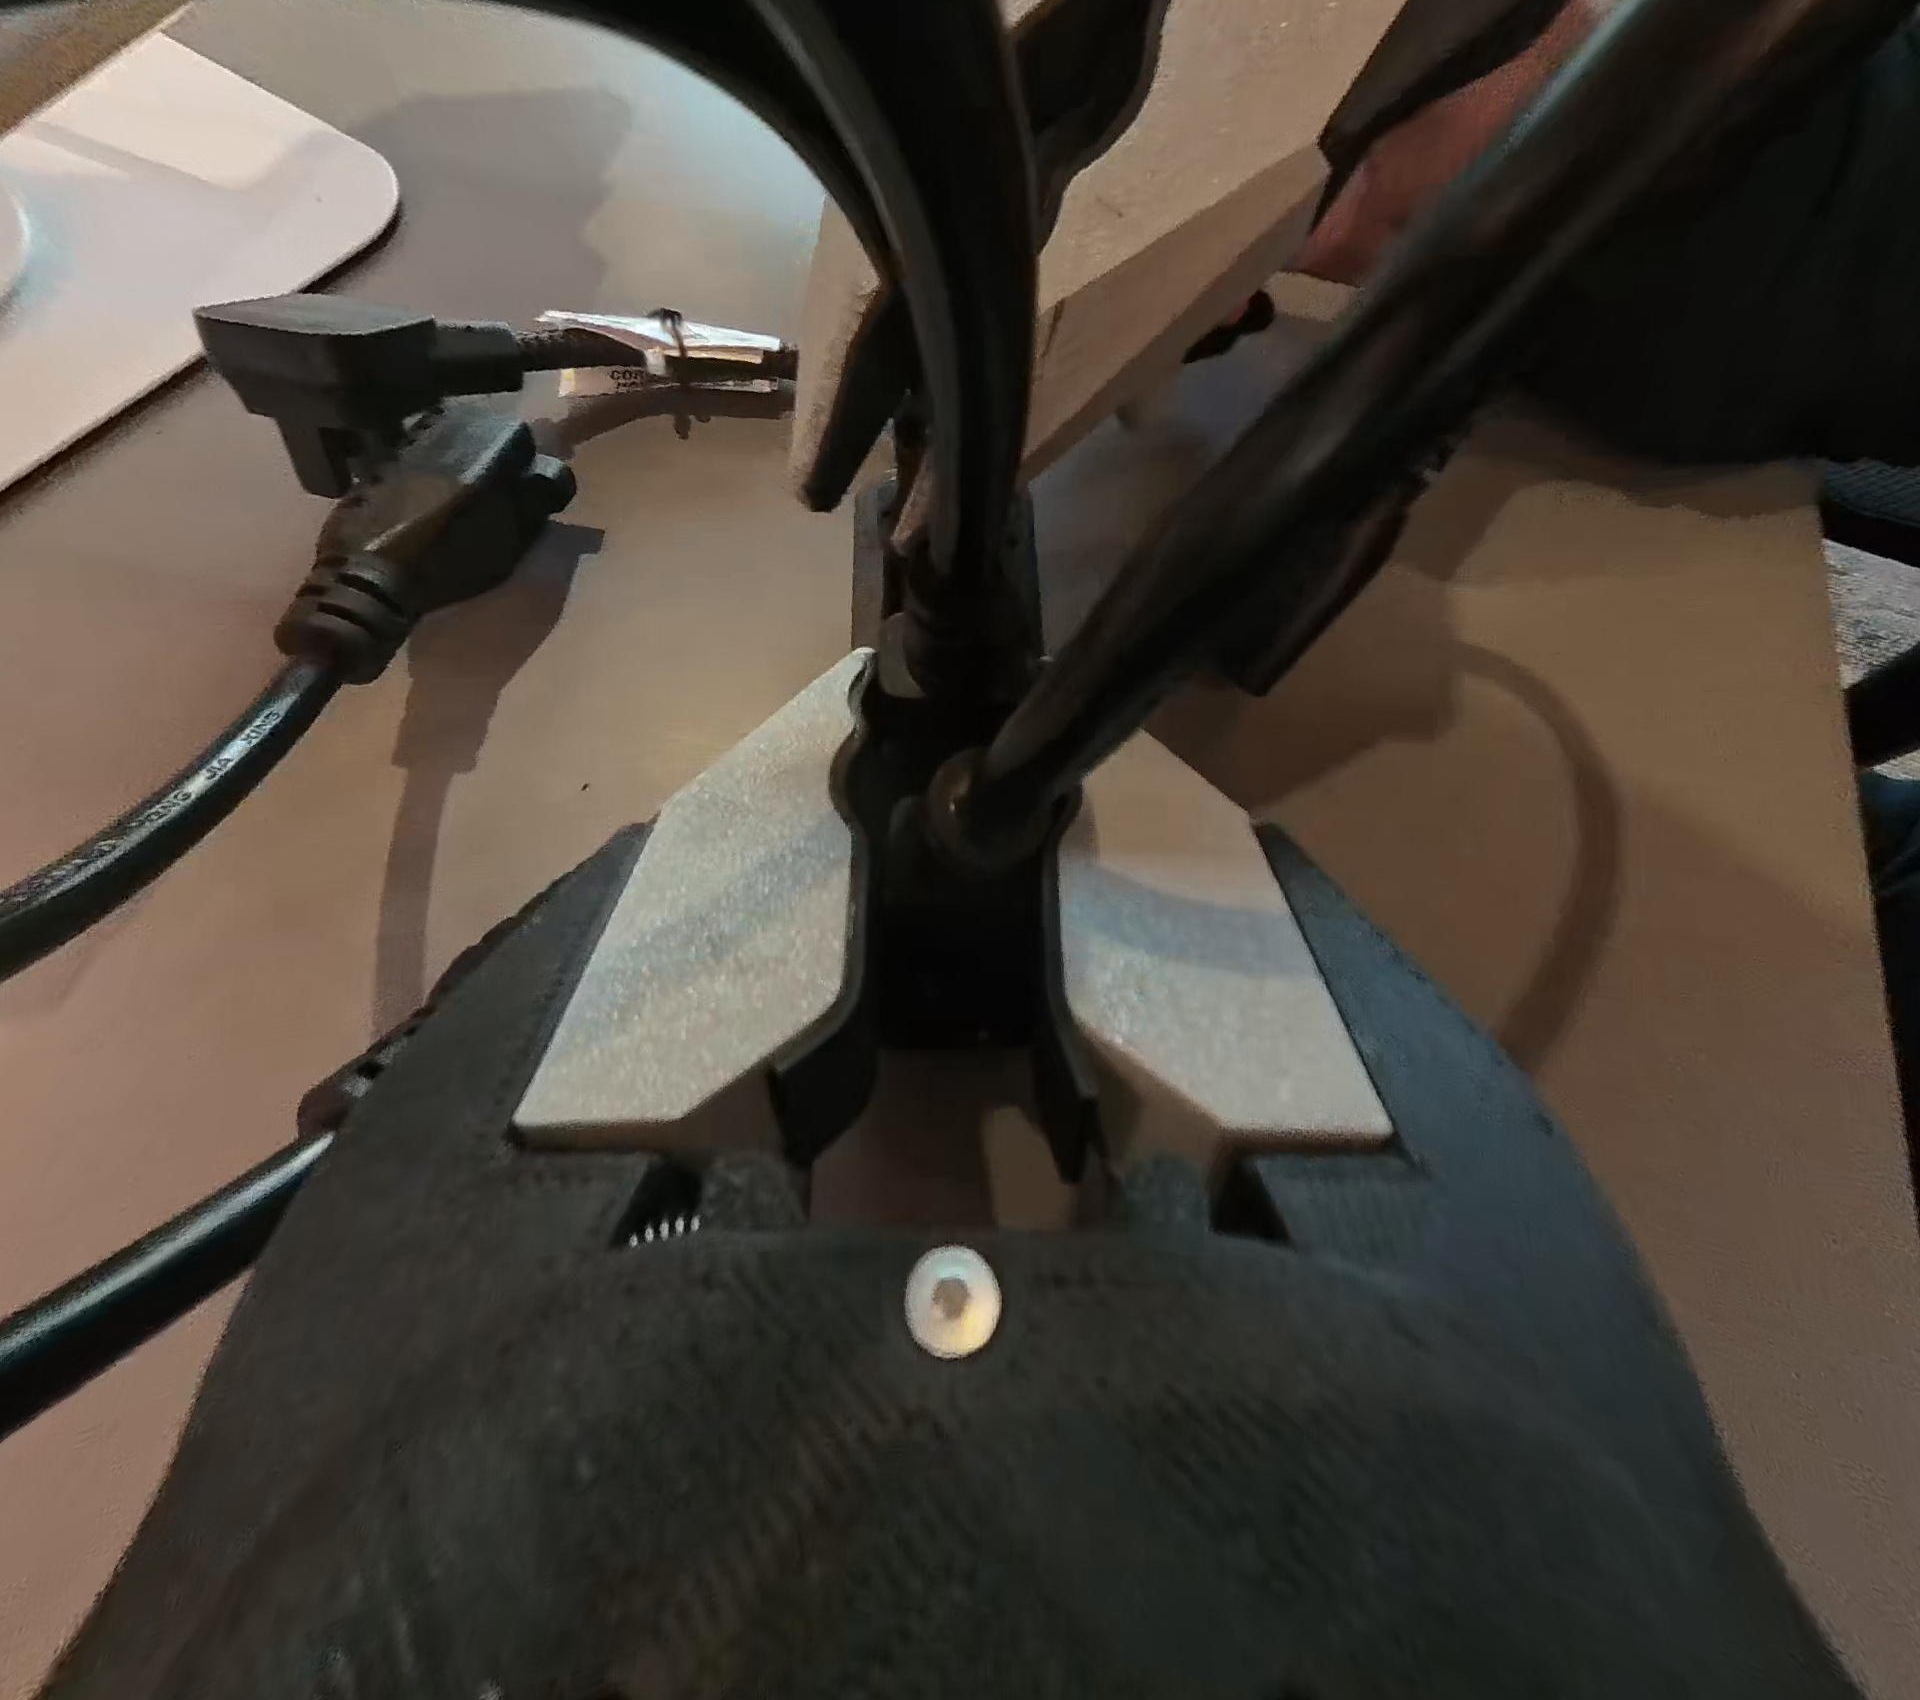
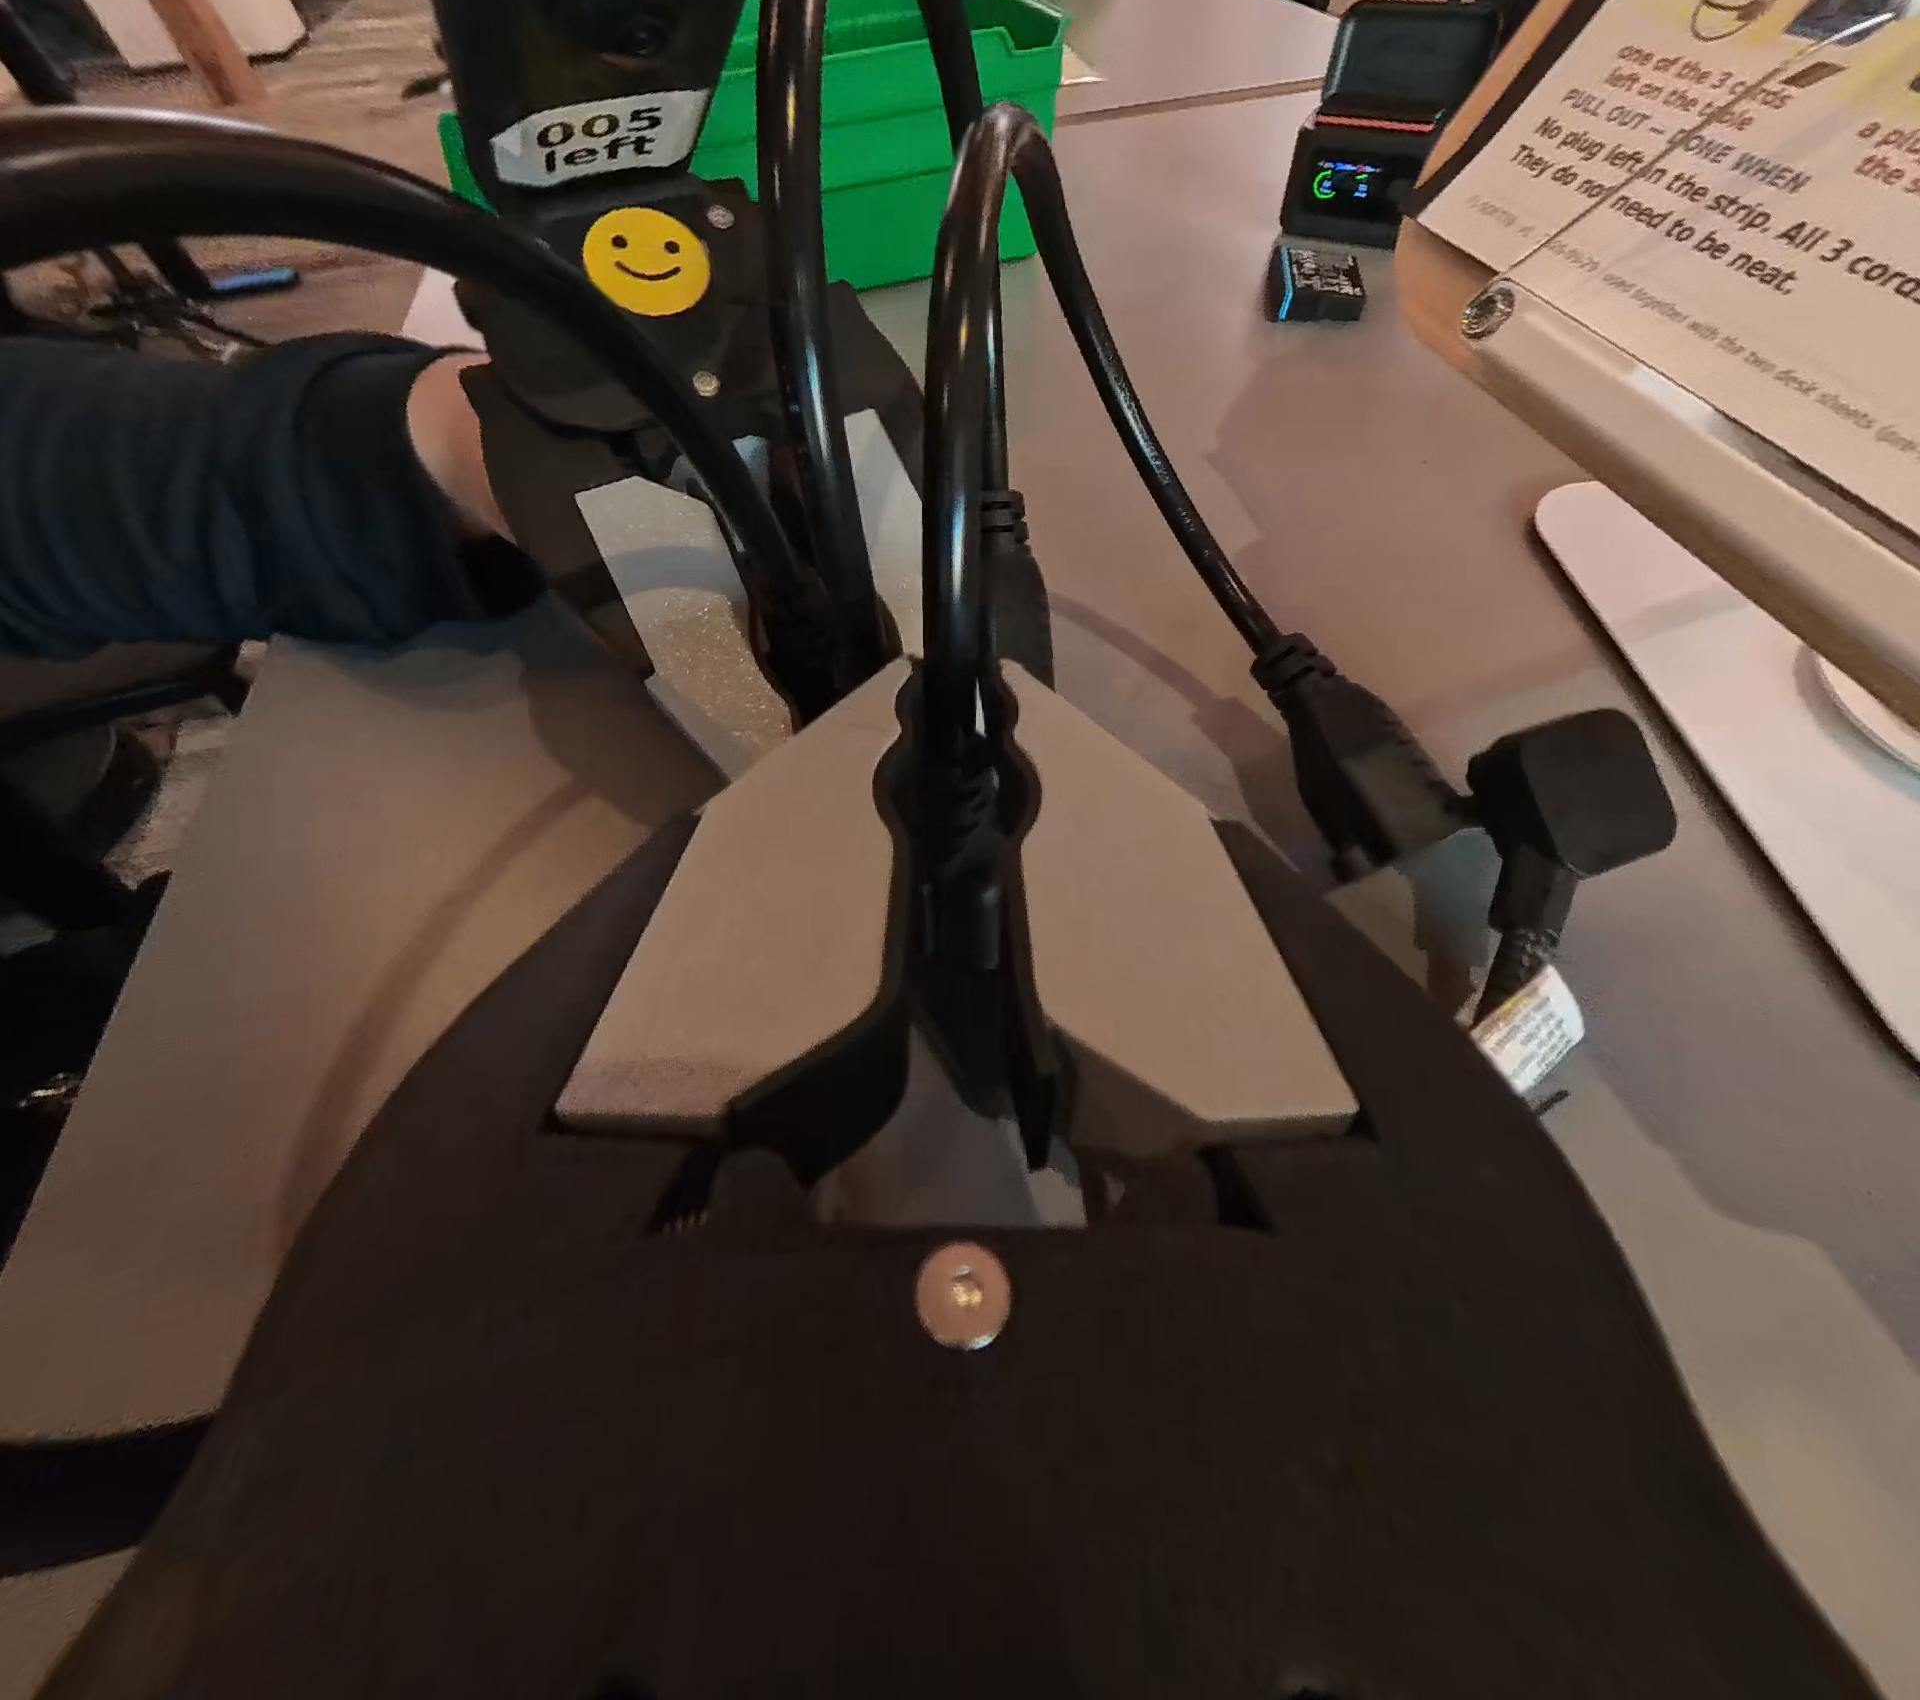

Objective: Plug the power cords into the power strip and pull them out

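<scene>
My left gripper [image 1: 956, 715] is shut on a black block [image 1: 940, 933], apparently the power strip, mostly hidden between the grey pads. Black cords [image 1: 914, 196] arch up out of it, and one cord [image 1: 1351, 455] crosses diagonally to the upper right. My right gripper [image 2: 961, 694] is shut on a black plug [image 2: 961, 829], whose cord [image 2: 977, 248] loops up and down to a connector [image 2: 1351, 777] lying on the table. The two grippers face each other, tips nearly touching: the left gripper shows in the right wrist view [image 2: 810, 611], the right one in the left wrist view [image 1: 956, 424].
A flat black plug [image 1: 312, 372] with a tagged cord lies beside the connector [image 1: 447, 507]. A white stand base [image 2: 1714, 715] and an instruction sheet [image 2: 1714, 144] are on the right, with green bins [image 2: 894, 123] and a small screen device [image 2: 1351, 175] behind. A sleeved arm [image 2: 187, 487] is at the left. There is about 5 cm between the tips of the two grippers.
</scene>
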`<state>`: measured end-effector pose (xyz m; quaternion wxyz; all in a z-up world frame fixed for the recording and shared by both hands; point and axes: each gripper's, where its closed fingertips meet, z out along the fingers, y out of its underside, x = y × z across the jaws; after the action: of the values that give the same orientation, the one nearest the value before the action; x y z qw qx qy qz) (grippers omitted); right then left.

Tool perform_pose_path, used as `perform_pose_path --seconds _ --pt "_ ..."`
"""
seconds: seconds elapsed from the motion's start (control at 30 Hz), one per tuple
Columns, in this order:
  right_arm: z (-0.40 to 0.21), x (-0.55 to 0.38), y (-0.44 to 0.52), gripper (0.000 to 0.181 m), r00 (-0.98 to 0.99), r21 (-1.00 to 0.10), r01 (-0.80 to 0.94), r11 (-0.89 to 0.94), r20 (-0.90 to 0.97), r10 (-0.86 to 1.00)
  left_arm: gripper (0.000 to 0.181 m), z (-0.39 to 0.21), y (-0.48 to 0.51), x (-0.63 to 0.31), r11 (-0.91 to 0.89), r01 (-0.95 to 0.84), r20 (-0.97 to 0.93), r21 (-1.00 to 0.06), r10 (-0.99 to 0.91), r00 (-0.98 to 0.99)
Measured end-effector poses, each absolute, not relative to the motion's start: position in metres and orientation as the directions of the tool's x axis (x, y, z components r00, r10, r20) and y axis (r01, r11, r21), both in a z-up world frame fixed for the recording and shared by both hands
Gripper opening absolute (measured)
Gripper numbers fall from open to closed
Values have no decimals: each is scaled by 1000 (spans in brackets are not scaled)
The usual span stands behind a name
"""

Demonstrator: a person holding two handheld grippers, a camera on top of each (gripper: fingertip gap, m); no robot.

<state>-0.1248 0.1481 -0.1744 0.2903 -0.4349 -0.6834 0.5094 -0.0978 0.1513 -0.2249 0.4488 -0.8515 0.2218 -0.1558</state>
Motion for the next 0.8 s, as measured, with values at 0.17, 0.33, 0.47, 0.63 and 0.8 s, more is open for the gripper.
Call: perform_pose_path --seconds 0.17,0.33,0.47,0.63,0.8 --pt "-175 -118 145 8 -486 -939 314 137 -35 873 28 -225 147 -91 -485 -265 59 -833 -555 830" --pt "-175 -112 143 7 -508 -927 322 190 -1 861 29 -225 146 -85 -471 -289 46 -833 -580 813" --pt "-175 -108 143 7 -506 -914 302 272 89 858 29 -225 145 -84 -460 -313 22 -831 -590 807" --pt "-139 -93 144 1 -524 -961 142 236 129 842 28 -225 136 -88 -474 -285 88 -833 -623 777" --pt "-145 -81 148 22 -595 -962 231 143 -23 804 28 -223 130 -87 -495 -250 161 -833 -647 746"
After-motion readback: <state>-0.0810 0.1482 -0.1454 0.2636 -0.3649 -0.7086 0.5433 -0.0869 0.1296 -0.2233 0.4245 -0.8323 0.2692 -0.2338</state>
